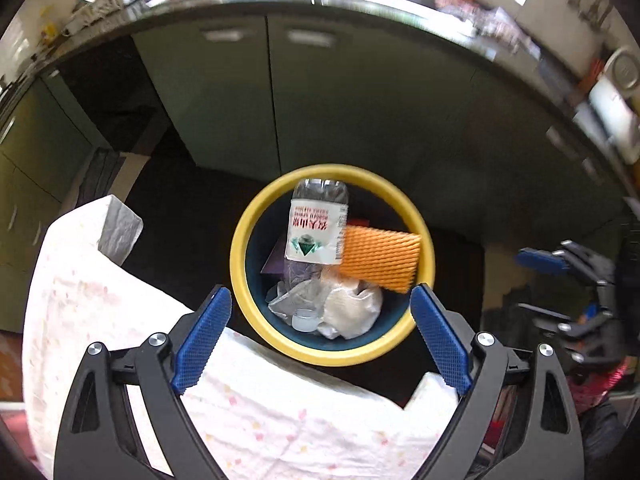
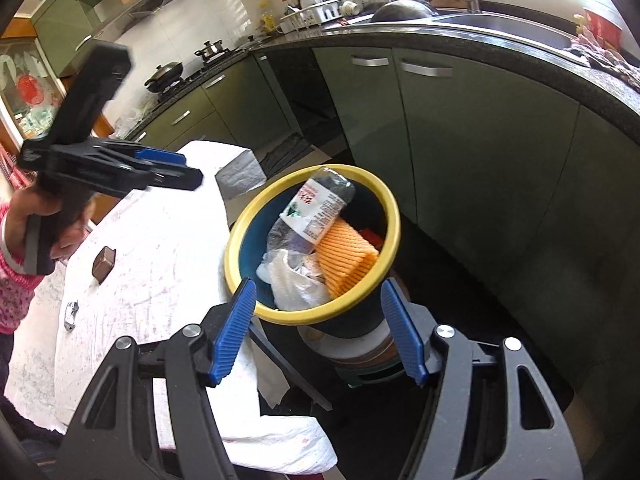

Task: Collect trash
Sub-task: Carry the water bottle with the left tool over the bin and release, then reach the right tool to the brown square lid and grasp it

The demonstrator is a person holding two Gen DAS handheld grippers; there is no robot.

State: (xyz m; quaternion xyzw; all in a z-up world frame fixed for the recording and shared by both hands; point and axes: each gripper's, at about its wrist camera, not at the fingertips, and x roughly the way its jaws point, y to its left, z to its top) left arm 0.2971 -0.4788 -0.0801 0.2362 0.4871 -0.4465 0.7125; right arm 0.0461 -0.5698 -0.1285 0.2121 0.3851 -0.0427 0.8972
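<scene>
— Both grippers first: your left gripper (image 1: 320, 320) has its jaws spread wide with nothing between them, and your right gripper (image 2: 320, 312) is spread just as wide and just as empty.

— Where's the trash from each?

— From the left gripper, the yellow-rimmed bin (image 1: 256, 216) sits straight ahead at twelve o'clock, just past the table edge. A clear plastic bottle (image 1: 316, 228) lies on top of the heap, its long axis running twelve to six, cap end toward you. At its three o'clock lies an orange foam net (image 1: 380, 260); crumpled white wrappers (image 1: 348, 308) lie at six.

— And what's left on the table?

— In the right wrist view, a small brown box (image 2: 104, 264) and a little metallic piece (image 2: 71, 314) lie on the white tablecloth (image 2: 160, 240), around nine o'clock from your right gripper. If they count as trash, your left side looks nearer them.

— My poses?

— Your left gripper is raised over the table, pointing toward the bin; your right one tilts down over the bin's near rim.
</scene>
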